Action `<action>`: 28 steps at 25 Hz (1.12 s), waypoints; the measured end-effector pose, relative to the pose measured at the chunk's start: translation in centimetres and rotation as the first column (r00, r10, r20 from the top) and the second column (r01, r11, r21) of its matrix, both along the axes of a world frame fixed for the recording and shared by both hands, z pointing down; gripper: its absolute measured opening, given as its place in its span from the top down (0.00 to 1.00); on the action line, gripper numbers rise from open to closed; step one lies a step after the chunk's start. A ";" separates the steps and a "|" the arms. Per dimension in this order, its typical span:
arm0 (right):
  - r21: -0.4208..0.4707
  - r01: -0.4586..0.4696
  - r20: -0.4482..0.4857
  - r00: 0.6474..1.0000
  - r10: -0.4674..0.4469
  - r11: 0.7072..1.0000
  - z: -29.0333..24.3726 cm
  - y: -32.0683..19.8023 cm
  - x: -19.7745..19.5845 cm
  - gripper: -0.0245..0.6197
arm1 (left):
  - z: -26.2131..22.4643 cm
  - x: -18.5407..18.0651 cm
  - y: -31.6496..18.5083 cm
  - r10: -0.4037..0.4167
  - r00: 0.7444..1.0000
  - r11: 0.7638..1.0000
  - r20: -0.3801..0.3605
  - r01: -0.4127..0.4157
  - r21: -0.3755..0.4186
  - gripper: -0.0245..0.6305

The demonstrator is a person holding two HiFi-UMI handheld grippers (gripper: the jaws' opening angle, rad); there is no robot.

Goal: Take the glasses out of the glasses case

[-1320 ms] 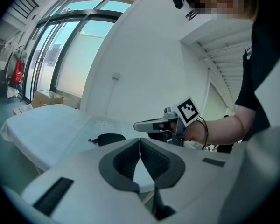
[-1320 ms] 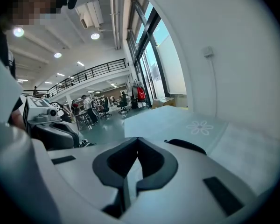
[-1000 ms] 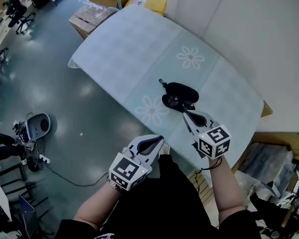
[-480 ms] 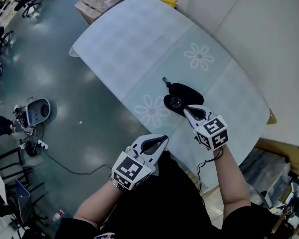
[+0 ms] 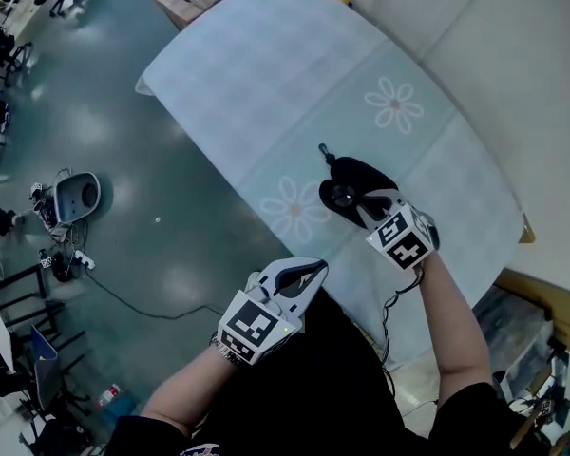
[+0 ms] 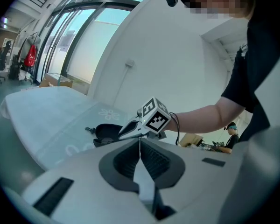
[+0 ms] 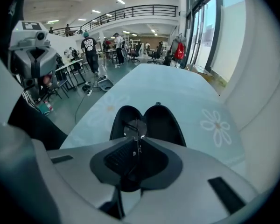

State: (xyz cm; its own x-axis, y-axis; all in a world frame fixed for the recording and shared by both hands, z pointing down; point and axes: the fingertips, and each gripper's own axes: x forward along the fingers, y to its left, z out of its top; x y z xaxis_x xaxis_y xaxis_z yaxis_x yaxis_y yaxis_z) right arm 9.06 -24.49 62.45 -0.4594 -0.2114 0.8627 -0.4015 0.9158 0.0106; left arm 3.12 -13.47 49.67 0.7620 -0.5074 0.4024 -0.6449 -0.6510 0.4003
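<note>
Right gripper (image 7: 137, 143): clenched on the thin frame of the glasses (image 7: 134, 129), with the wire pinched between the jaws at the near rim of the glasses case (image 7: 164, 121).

Glasses: still inside the open case, one lens showing just beyond my jaw tips.

Left gripper (image 6: 140, 143): jaws pressed together on nothing, held well short of the case, off the edge of the table (image 5: 266, 74) toward my body.

Change noted: a second ago the right gripper stood just short of the case; it has since advanced onto it and now sits over the near half.

Assessment: the grasp looks made and the lift-out is not yet done. Nothing restrains the case, so it may rise with the glasses.
</note>
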 end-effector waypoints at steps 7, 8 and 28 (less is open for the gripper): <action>-0.037 0.069 -0.063 0.995 -0.072 0.997 1.7 -0.1 -0.3 0.85 | 0.3 -0.2 -0.3 -0.015 1.000 1.000 0.002 0.015 -0.017 0.92; -0.037 0.075 -0.070 0.995 -0.078 0.996 1.9 -0.1 -0.3 0.85 | 0.4 -0.3 -0.3 -0.016 1.000 1.000 0.003 0.016 -0.018 0.92; -0.048 0.092 -0.107 0.990 -0.096 0.995 3.3 -0.6 -0.6 0.90 | 0.8 -1.3 -0.4 -0.045 0.999 0.998 0.009 0.045 -0.034 0.92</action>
